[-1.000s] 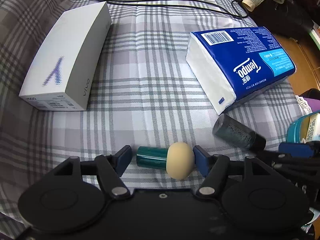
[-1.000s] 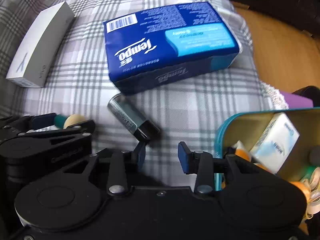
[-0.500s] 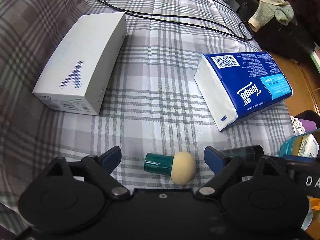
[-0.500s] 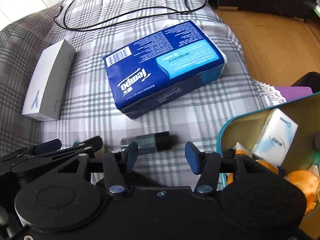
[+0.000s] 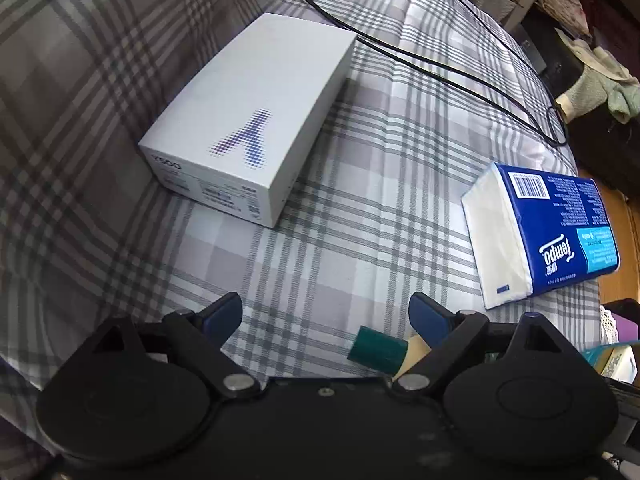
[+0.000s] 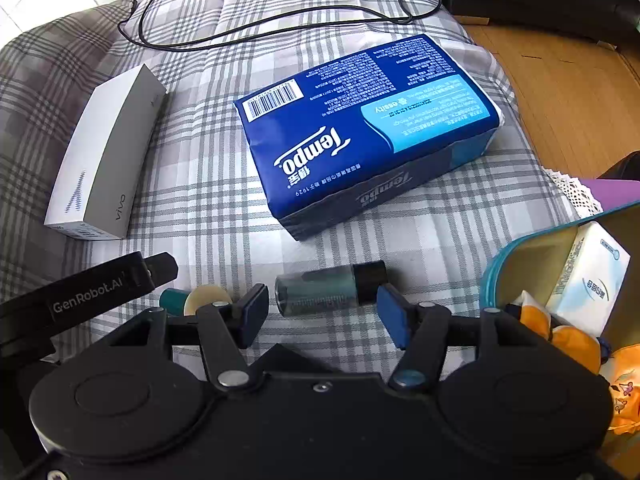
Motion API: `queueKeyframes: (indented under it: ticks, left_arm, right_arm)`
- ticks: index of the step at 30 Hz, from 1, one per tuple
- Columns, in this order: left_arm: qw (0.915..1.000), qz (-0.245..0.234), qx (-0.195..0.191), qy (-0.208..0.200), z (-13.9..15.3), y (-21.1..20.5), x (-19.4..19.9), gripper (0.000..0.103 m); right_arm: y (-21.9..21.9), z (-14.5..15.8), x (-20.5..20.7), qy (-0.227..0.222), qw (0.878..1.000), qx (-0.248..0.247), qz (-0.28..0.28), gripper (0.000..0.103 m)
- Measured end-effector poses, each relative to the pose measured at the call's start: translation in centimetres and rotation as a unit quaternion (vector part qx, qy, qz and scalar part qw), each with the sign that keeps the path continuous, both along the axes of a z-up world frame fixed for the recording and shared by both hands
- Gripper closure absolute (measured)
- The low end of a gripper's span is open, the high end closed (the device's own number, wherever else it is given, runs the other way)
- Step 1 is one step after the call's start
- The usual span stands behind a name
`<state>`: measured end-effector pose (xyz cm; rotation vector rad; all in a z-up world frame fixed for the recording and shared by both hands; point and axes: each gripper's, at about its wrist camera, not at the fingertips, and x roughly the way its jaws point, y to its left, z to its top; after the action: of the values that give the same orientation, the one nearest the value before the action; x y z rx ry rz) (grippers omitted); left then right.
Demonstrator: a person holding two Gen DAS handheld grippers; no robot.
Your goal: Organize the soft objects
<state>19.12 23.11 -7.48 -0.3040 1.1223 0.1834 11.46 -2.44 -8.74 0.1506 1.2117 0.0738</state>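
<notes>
The left gripper [image 5: 325,312] stood wide, having just been opening, with the teal-handled beige sponge applicator [image 5: 378,350] lying loose on the grey plaid bedspread [image 5: 360,216] near its right finger. The right gripper [image 6: 320,308] had also just been opening; the dark glass bottle with a black cap [image 6: 328,289] lay untouched between its blue pads. Beyond lay a blue Tempo tissue pack [image 6: 360,128], a white phone box [image 5: 256,120], and a black cable [image 6: 260,28]. A teal tin [image 6: 516,248] sat at the right.

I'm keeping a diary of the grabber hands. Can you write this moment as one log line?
left gripper: open, holding nothing | right gripper: jaws just opened, dark bottle lies between | sponge brush: on bedspread | tissue pack: untouched
</notes>
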Motion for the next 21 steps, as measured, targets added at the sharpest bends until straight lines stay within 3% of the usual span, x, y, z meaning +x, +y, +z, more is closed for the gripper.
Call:
queueKeyframes:
  ticks: [9, 10, 11, 12, 21]
  left_arm:
    - [0.9999, -0.005, 0.015, -0.001, 0.1, -0.2, 0.0, 0.011]
    - [0.9998, -0.009, 0.019, -0.003, 0.1, -0.4, -0.1, 0.011]
    - [0.9997, -0.013, 0.022, -0.005, 0.1, -0.6, 0.0, 0.010]
    - [0.9995, -0.018, 0.025, -0.006, 0.2, -0.8, -0.1, 0.010]
    - [0.9951, -0.092, 0.032, -0.018, 0.4, -3.3, -0.3, 0.006]
  right_arm:
    - [0.6, -1.2, 0.4, -0.004, 1.000, -0.025, 0.001, 0.046]
    - [0.5, -1.2, 0.5, -0.006, 1.000, -0.027, 0.002, 0.050]
    - [0.5, -1.2, 0.5, -0.007, 1.000, -0.030, 0.003, 0.062]
    - [0.4, -1.1, 0.6, -0.005, 0.999, -0.033, 0.004, 0.067]
    - [-2.4, -0.3, 0.5, -0.008, 1.000, -0.019, -0.007, 0.062]
